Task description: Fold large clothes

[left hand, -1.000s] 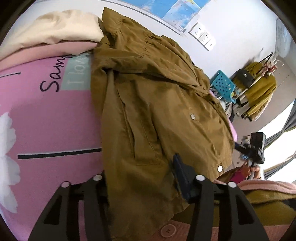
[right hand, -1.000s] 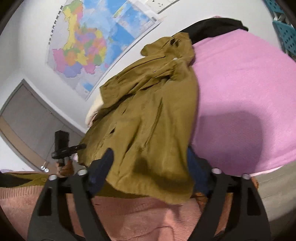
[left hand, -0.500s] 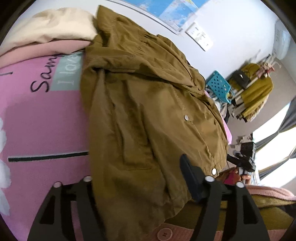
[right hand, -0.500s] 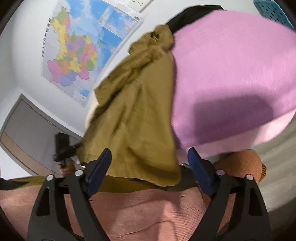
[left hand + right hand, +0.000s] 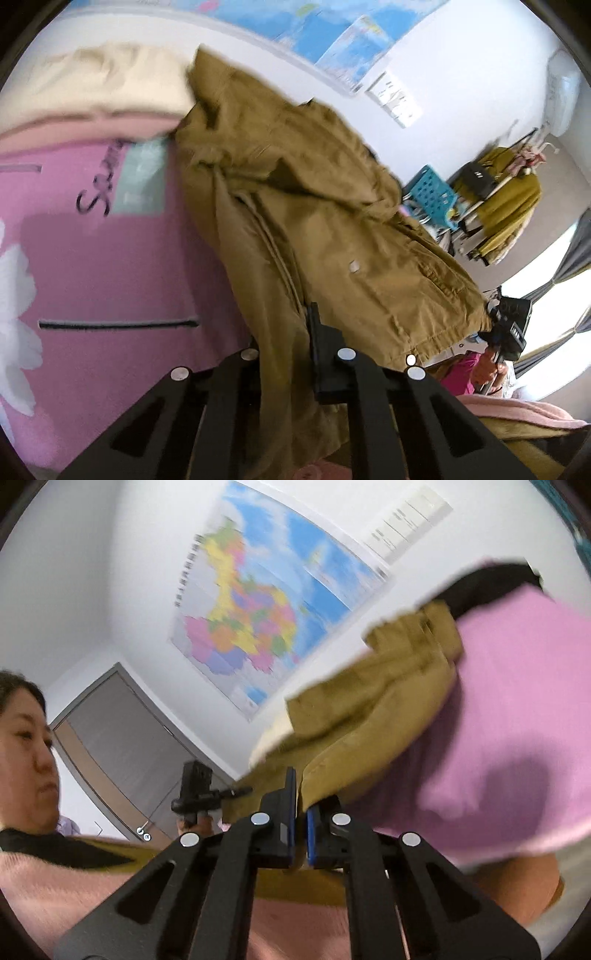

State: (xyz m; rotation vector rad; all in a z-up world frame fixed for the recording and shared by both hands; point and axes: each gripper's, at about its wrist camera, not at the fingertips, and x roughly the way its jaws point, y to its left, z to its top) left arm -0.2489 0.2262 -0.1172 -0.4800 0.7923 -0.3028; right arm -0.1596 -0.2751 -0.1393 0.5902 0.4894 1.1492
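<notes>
Ahead of both our grippers spreads the pink bed [image 5: 110, 266], with the brown jacket [image 5: 314, 229] lying across it, its near hem lifted off the cover. Beyond it, a map [image 5: 258, 602] hangs on the wall. Our left gripper [image 5: 295, 332] is closing, jacket hem pinched between its fingers. Our right gripper [image 5: 301, 805] has clamped the hem's other corner.
</notes>
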